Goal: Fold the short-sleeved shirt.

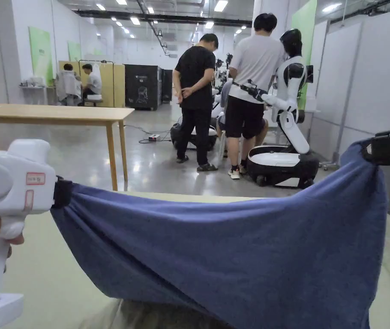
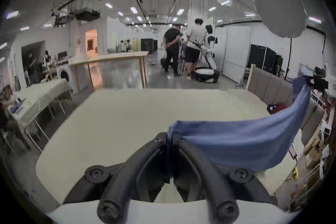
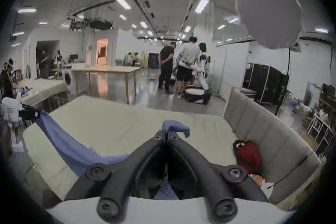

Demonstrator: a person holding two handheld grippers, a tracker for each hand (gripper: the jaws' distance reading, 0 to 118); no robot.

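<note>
Shirt (image 1: 232, 248) (blue) hangs stretched between left claw (image 1: 63, 192) and right claw (image 1: 372, 150), both clamping it.

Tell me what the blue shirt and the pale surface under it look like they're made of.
The blue shirt looks like soft matte knit cloth, likely cotton jersey: it sags and creases between the left tool and the right tool, without shine. The pale surface looks like a padded fabric cover, matte, with faint wrinkles; what lies beneath is unclear.
</note>
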